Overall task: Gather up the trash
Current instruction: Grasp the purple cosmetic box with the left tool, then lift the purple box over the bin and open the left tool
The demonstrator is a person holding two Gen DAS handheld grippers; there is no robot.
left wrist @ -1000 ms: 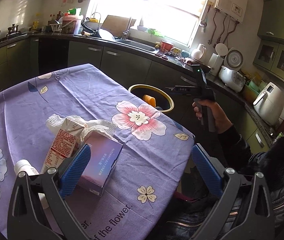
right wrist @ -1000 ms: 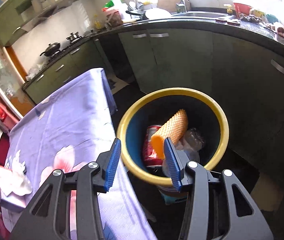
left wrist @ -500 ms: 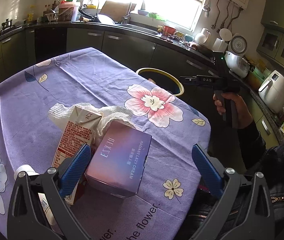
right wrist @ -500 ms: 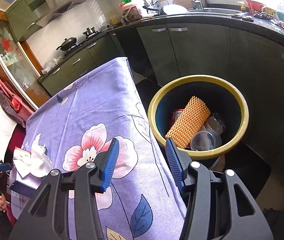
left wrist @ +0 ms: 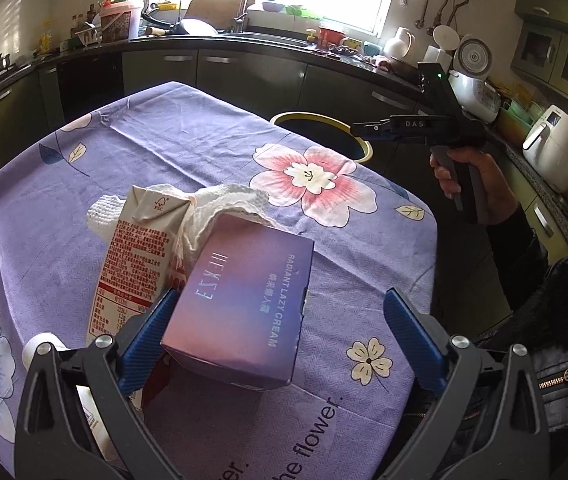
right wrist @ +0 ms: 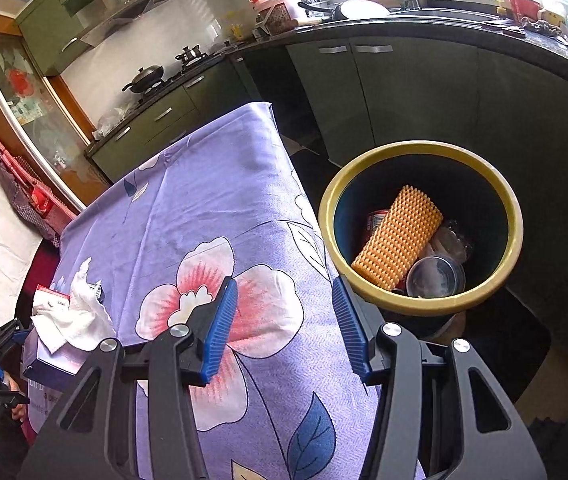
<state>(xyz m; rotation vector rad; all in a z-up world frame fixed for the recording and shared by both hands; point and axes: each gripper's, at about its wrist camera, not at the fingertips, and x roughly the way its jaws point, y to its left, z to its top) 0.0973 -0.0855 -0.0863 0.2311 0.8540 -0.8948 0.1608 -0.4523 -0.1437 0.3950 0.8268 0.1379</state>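
left tool point(left wrist: 277, 332) wide open, straddling purple cream box point(left wrist: 239, 304) near bench's point(left wrist: 163, 152) front edge, not gripping. right tool point(right wrist: 284, 324) half open, empty. box looks light, stiff card; grip its flat sides. bin point(right wrist: 420, 226) off bench's far corner.

Your grippers point(left wrist: 279, 328) are black frames with ribbed blue pads point(left wrist: 412, 340) and silver screws; your sleeve point(left wrist: 520, 248) looks black, possibly quilted.

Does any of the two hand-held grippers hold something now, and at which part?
Nothing is held. The left hand-held gripper stands open around the purple cream box; the right hand-held gripper is empty.
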